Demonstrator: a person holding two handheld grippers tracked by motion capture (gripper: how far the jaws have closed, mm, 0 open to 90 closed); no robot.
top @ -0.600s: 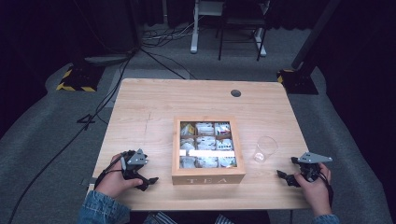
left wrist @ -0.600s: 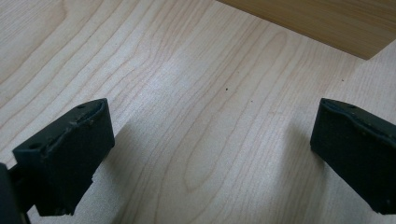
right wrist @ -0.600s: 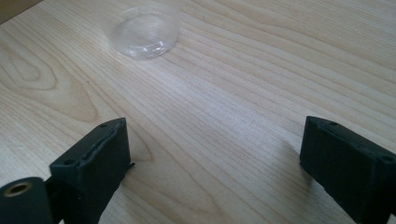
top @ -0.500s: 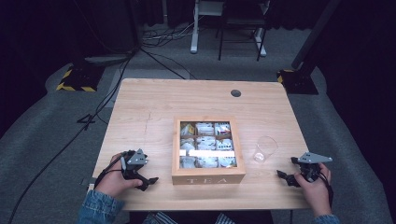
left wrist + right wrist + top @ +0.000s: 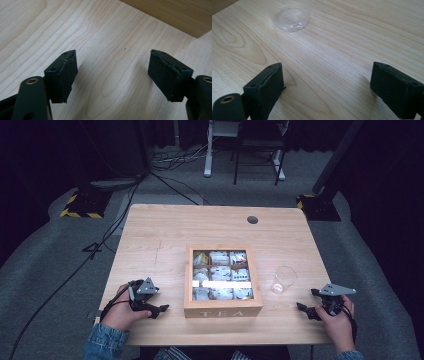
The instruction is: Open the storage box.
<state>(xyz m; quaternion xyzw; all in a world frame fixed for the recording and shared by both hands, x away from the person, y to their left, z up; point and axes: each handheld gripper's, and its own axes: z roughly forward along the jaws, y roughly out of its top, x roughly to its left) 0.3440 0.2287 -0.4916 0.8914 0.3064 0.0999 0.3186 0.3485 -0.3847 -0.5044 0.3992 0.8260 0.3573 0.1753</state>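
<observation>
- Left gripper [image 5: 161, 310], black, two-jawed, held in the person's left hand [image 5: 121, 312] at the near left edge of the pale wooden table [image 5: 160, 235]: jaws released, standing apart with bare tabletop between them, pointing toward the box.
- Right gripper [image 5: 306, 304], black with a grey three-cornered plate, held in the right hand [image 5: 338, 320] at the near right edge: jaws released and wide, nothing between them.
- Square wooden tea box [image 5: 223, 307], front lettered "TEA", lid off, mid-table between the two grippers; its compartments hold pale tea bags [image 5: 220, 272].
- Clear plastic cup [image 5: 284, 280], upright, just right of the box and near the right gripper, apart from both; its base appears ahead of the jaws in the right gripper view [image 5: 291, 17].
- Dark round hole [image 5: 252, 220] in the tabletop, near the far edge.
</observation>
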